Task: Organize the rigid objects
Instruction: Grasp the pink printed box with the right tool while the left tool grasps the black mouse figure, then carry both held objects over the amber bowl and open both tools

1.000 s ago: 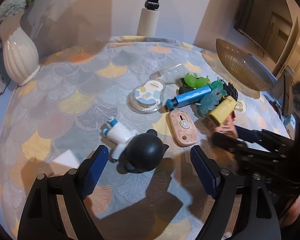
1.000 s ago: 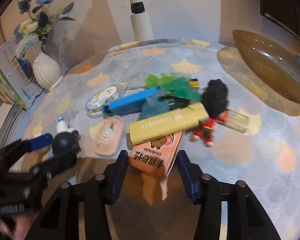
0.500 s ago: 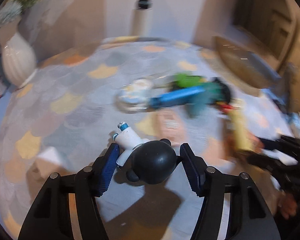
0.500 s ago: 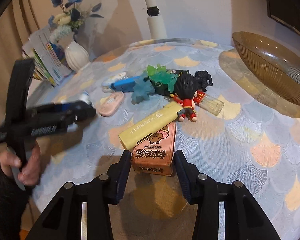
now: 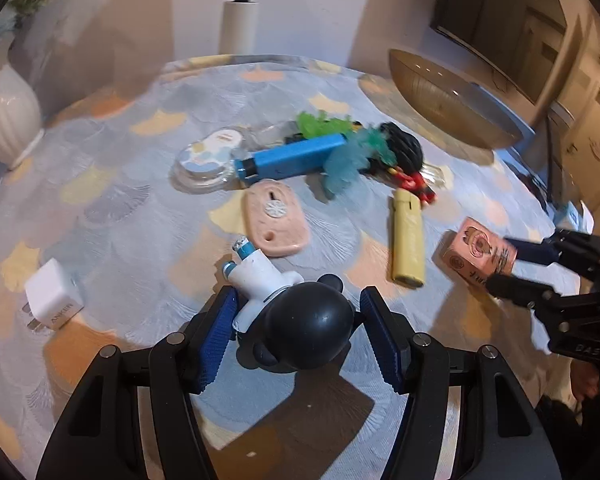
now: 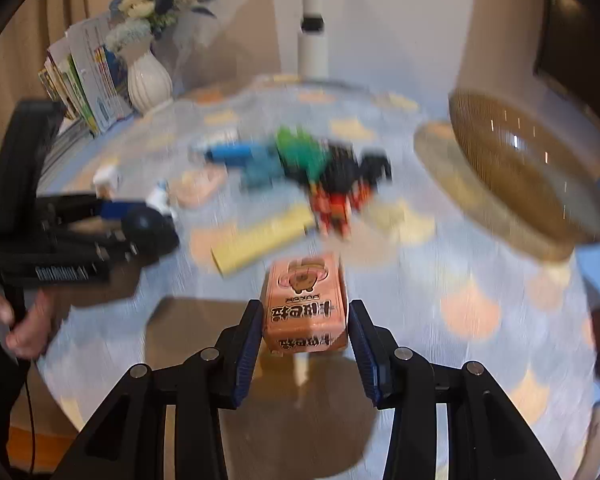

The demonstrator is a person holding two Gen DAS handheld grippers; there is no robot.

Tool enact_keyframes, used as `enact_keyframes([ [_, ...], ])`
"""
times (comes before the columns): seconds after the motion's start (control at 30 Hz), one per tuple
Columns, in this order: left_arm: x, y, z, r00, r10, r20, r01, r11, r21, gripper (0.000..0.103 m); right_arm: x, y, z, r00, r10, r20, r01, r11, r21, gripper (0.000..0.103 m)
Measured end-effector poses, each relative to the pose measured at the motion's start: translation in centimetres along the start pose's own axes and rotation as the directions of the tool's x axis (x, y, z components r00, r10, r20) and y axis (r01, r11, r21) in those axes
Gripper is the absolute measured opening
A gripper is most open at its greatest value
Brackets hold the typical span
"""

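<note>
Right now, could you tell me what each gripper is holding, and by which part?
Right gripper: the pink card box, by its long sides. Left gripper: the black-headed toy figure, by its round head.

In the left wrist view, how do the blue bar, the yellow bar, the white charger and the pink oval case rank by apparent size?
1. Blue bar, the longest.
2. Pink oval case and yellow bar: they look alike, so I do not rank them.
3. White charger, the smallest, though it lies nearer the camera.
</note>
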State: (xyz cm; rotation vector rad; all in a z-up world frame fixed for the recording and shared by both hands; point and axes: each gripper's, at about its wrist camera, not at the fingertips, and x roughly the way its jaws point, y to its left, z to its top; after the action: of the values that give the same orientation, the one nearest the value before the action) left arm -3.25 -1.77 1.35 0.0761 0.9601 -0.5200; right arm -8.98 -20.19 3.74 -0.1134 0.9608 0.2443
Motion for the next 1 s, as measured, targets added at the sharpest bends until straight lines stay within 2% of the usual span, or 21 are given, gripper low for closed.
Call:
enact_keyframes([
  [0.1, 0.0, -0.8, -0.4, 1.0, -0.001, -0.014, 0.001, 0.999, 0.038, 0.062, 0.7, -1.4, -1.9, 0.998, 0.048, -0.037, -0.046, 0.998, 0.046, 0.044],
  [0.13, 0.0, -1.1, -0.5, 1.0, 0.014, -0.017, -0.014, 0.999, 0.047, 0.064, 1.1, -1.7, -2.2, 0.997, 0.063, -0.046, -0.06, 0.996, 0.063, 0.048],
  [0.17, -0.1, -1.1, -0.6, 0.999, 0.026, -0.02, -0.025, 0.999, 0.047, 0.07, 1.3, -1.8, -2.3, 0.997, 0.068, -0.042, -0.065, 0.995, 0.07, 0.06],
  [0.2, -0.2, -1.1, -0.7, 0.999, 0.034, -0.02, -0.034, 0.999, 0.043, 0.07, 1.3, -1.8, -2.1, 0.997, 0.071, -0.031, -0.069, 0.995, 0.071, 0.065],
  [0.23, -0.4, -1.0, -0.9, 0.999, 0.043, -0.018, -0.043, 0.999, 0.03, 0.07, 1.4, -1.7, -1.9, 0.997, 0.069, -0.028, -0.067, 0.995, 0.073, 0.067],
  [0.37, -0.9, -0.4, -1.6, 0.998, 0.056, -0.007, -0.057, 0.997, -0.05, 0.074, 2.5, -1.0, -1.4, 1.0, -0.008, -0.018, 0.009, 0.998, 0.066, 0.067],
  [0.43, -0.9, -0.6, -1.5, 0.998, 0.068, -0.004, -0.068, 0.995, -0.069, 0.074, 2.5, -0.8, -1.6, 1.0, -0.028, -0.002, 0.028, 0.997, 0.065, 0.065],
  [0.47, -0.8, -0.8, -1.5, 0.997, 0.071, -0.003, -0.071, 0.995, -0.068, 0.074, 2.4, -0.8, -1.6, 1.0, -0.03, 0.003, 0.03, 0.997, 0.068, 0.056],
  [0.53, -0.5, -1.3, -1.2, 0.996, 0.093, 0.0, -0.093, 0.994, -0.061, 0.061, 2.1, -0.9, -1.8, 0.999, -0.039, 0.016, 0.037, 0.996, 0.075, 0.04],
  [0.67, -0.2, -2.0, -0.8, 0.992, 0.125, -0.011, -0.125, 0.991, -0.055, 0.06, 1.5, -1.1, -2.1, 0.999, -0.024, 0.031, 0.022, 0.998, 0.065, 0.04],
  [0.8, -1.0, -3.0, -0.3, 0.995, 0.101, 0.013, -0.1, 0.994, -0.044, 0.06, 0.8, -1.7, -2.4, 0.999, 0.002, 0.049, -0.006, 0.996, 0.084, 0.04],
  [0.9, -2.1, -4.5, 1.5, 0.995, 0.075, 0.059, -0.074, 0.997, -0.015, 0.06, -0.4, -2.7, -1.9, 0.997, 0.006, 0.08, -0.015, 0.994, 0.11, 0.04],
  [1.0, -2.8, -7.2, 5.1, 0.993, 0.039, 0.115, -0.044, 0.998, 0.042, 0.06, -2.1, -4.1, -1.1, 0.992, -0.024, 0.121, 0.008, 0.991, 0.136, 0.04],
])
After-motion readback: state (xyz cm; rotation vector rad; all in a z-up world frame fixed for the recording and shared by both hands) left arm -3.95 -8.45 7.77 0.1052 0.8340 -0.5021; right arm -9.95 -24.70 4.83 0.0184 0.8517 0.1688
